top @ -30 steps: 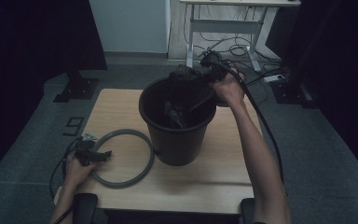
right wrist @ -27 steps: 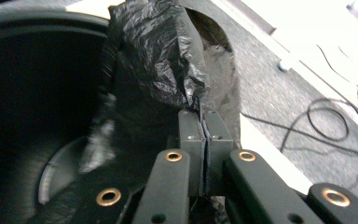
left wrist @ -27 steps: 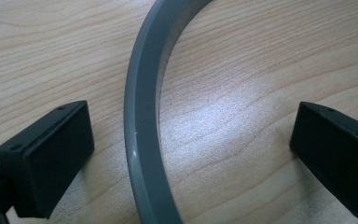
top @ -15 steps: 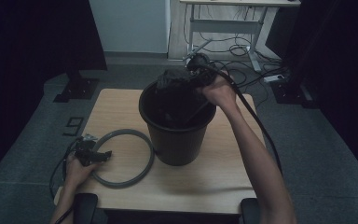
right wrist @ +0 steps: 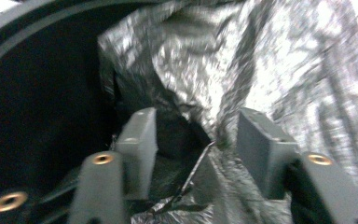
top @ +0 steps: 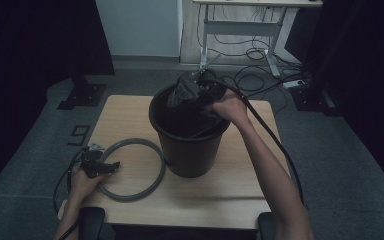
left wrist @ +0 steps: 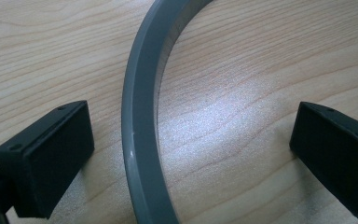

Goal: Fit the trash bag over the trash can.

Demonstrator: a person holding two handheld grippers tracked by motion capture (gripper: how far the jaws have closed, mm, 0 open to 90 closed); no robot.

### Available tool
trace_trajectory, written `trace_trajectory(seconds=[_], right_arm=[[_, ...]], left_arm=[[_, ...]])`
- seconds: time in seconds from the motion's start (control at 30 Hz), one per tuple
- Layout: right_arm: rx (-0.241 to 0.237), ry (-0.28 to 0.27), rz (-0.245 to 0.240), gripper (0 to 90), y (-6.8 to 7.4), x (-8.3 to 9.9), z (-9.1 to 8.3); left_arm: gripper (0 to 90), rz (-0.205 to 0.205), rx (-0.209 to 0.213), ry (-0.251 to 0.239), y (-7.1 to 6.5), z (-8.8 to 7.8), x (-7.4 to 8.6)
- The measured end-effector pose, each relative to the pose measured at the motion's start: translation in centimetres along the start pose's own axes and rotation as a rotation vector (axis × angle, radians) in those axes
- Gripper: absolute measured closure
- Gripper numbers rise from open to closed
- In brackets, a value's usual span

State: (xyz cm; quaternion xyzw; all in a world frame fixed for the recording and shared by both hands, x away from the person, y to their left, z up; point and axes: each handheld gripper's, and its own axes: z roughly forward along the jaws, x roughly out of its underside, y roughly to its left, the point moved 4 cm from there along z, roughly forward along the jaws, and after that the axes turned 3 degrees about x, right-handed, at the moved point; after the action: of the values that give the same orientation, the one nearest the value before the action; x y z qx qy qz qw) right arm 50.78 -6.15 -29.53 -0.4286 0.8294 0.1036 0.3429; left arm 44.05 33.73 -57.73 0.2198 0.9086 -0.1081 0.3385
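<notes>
The black bag is draped over the far rim of the bucket mid-table. The right gripper, just opening, straddles it unclamped. The left gripper is spread wide astride the grey ring near the left edge.

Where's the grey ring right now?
In the high view the grey ring lies flat on the table's near left part, beside the black bucket, with the left gripper open over its near-left rim.

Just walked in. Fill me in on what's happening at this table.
A person is lining a black bucket with a black plastic bag. The right gripper is at the bucket's rim, its jaws just opened with the bag between them. The left gripper rests open astride a grey ring lying on the table.
</notes>
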Motion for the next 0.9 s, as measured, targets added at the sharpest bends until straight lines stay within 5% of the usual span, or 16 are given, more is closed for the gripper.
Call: trace_trajectory(seconds=[0.2, 0.43, 0.53, 0.73, 0.8, 0.9], right_arm=[[0.065, -0.038, 0.018, 36.2, -1.7, -1.7, -1.6], [0.163, 0.036, 0.003, 32.7, -4.5, -0.4, 1.7], [0.199, 0.082, 0.008, 42.9, -5.6, 0.7, 3.2], [0.184, 0.162, 0.014, 59.4, -6.5, 2.1, 4.7], [0.174, 0.164, 0.019, 56.0, -6.6, 2.1, 4.5], [0.183, 0.101, 0.030, 36.3, -6.7, 1.2, 3.6]], left_arm=[[0.0, 0.000, 0.000, 0.000, 0.0, 0.0, 0.0], [0.0, 0.003, 0.003, 0.000, 0.0, 0.0, 0.0], [0.0, 0.003, 0.003, 0.000, 0.0, 0.0, 0.0], [0.0, 0.005, 0.005, 0.000, 0.0, 0.0, 0.0], [0.0, 0.005, 0.005, 0.000, 0.0, 0.0, 0.0], [0.0, 0.005, 0.005, 0.000, 0.0, 0.0, 0.0]])
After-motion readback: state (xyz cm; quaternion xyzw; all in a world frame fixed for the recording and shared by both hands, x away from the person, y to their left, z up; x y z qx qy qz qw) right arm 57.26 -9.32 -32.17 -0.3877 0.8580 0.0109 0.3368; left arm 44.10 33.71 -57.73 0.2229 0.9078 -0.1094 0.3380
